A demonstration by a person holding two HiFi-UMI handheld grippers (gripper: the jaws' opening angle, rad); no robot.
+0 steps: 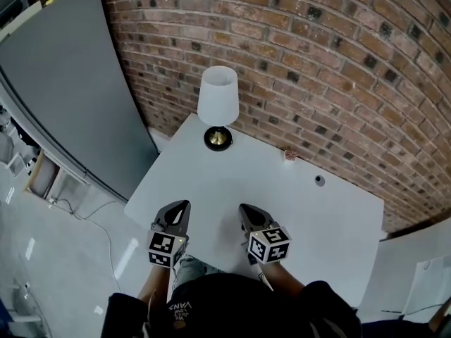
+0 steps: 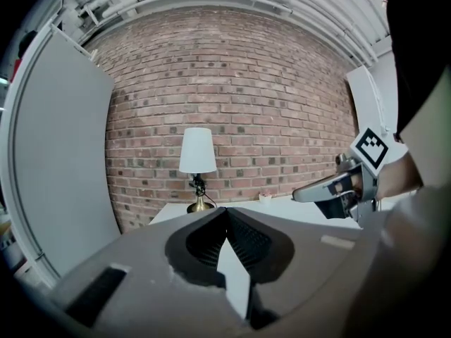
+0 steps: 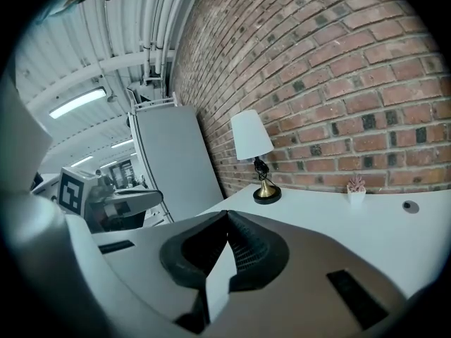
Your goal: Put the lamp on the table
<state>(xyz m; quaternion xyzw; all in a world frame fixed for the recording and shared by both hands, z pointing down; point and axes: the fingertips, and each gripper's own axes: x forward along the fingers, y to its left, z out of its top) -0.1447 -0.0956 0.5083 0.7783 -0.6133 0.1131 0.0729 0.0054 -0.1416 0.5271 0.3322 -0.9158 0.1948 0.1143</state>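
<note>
Lamp [image 1: 218,108]: white shade, dark stem, brass-coloured base. It stands upright on the far left corner of the white tabletop [image 1: 282,196], close to the brick wall [image 1: 317,62]. A small pink potted plant [image 1: 289,154] sits to its right along the wall.

Left gripper [image 1: 184,203]: over the near edge of the tabletop, fingers [image 2: 246,241] pressed together with nothing between them.

Right gripper [image 1: 243,207]: beside the left, fingers [image 3: 246,252] likewise pressed together and empty.

The lamp is well apart from both sets of fingers, ahead of them across the tabletop, with no contact.
</note>
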